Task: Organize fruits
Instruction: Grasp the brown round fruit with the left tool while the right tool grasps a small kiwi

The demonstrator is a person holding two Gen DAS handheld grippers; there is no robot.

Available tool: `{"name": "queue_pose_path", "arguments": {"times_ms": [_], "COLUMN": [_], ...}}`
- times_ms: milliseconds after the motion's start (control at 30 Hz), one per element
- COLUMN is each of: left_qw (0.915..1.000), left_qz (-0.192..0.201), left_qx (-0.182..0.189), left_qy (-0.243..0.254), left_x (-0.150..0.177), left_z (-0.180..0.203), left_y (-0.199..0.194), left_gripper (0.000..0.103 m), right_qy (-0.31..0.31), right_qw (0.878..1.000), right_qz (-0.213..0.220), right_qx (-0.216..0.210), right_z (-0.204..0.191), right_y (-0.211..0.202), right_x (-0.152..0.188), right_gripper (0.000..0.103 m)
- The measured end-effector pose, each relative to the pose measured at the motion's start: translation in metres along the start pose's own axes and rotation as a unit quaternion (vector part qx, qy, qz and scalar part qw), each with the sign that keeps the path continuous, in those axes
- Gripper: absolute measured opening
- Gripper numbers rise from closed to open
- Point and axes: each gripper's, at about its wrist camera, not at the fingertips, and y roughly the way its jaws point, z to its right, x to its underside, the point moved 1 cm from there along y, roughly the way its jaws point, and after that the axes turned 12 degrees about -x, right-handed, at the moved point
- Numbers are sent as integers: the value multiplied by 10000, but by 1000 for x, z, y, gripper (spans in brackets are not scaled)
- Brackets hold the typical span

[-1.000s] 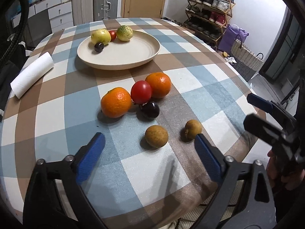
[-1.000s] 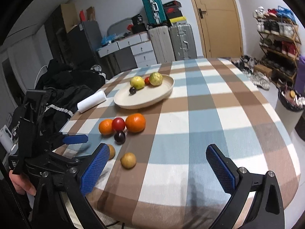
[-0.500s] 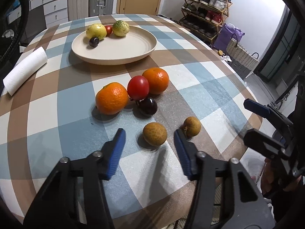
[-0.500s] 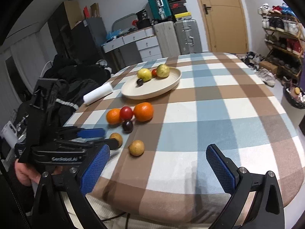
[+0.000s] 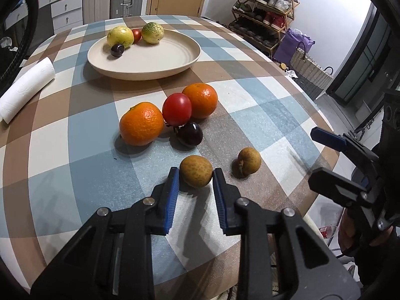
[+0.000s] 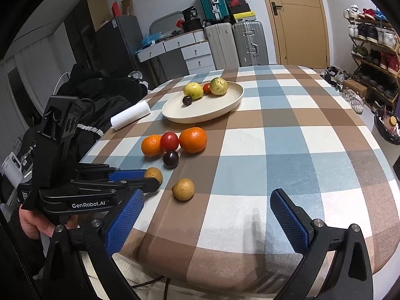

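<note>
Two small brown fruits sit near the table's point(image 5: 62, 135) front edge, and the left gripper point(image 5: 195, 175) has its blue pads on either side of the nearer brown fruit point(image 5: 196, 174), the right pad touching its skin and the left pad just beside it (whether the fruit is truly pinched cannot be told). In the right wrist view that fruit point(image 6: 153, 174) lies on the cloth between the closed-in fingers. The second brown fruit point(image 5: 248, 161) lies just to the right, apart from the pads.

Behind them is a tight cluster: an orange point(image 5: 141, 123), a red tomato point(image 5: 177, 109) and a second orange point(image 5: 200, 100) in a row, touching, with a dark plum point(image 5: 189, 134) just in front of the tomato.

Toward the far edge stands a cream plate point(image 5: 160, 57); at its back rim are a yellow fruit point(image 5: 120, 36), a green-yellow fruit point(image 5: 152, 32), a small red fruit point(image 5: 136, 35) between them, and a dark cherry-like fruit point(image 5: 117, 49) in front of the yellow one. A paper towel roll point(image 5: 25, 87) lies by the left edge.

The right gripper point(image 6: 207, 215) hangs over the table's near edge, spread wide with nothing between its pads.
</note>
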Motion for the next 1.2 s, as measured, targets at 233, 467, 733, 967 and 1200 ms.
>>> {"name": "queue_pose_path", "arguments": {"times_ms": [233,467,733,967,1200], "left_qw": [9998,9988,9957,9922,9914], "left_qz": [147,430,763,1001,1032], "left_qx": [84,86,50,4,46], "left_qy": [-114,-235,-526,-746,-803], "left_x": [0,-5,-6,-1,6], "left_z": [-7,-17,-39,-59,-65], "left_y": [-11,-37,-70,-93,-104], "left_gripper": [24,24,24,24,24], "right_qy": [109,51,-49,-254,-175], "right_qw": [9999,9998,9987,9982,9962], "right_qz": [-73,-206,-502,-543,-817], "right_qx": [61,57,77,98,250], "right_z": [1,-5,-14,-24,-20], "right_y": [4,14,35,48,65], "right_x": [0,-1,-3,-11,-11], "right_gripper": [103,103,103,100,73]}}
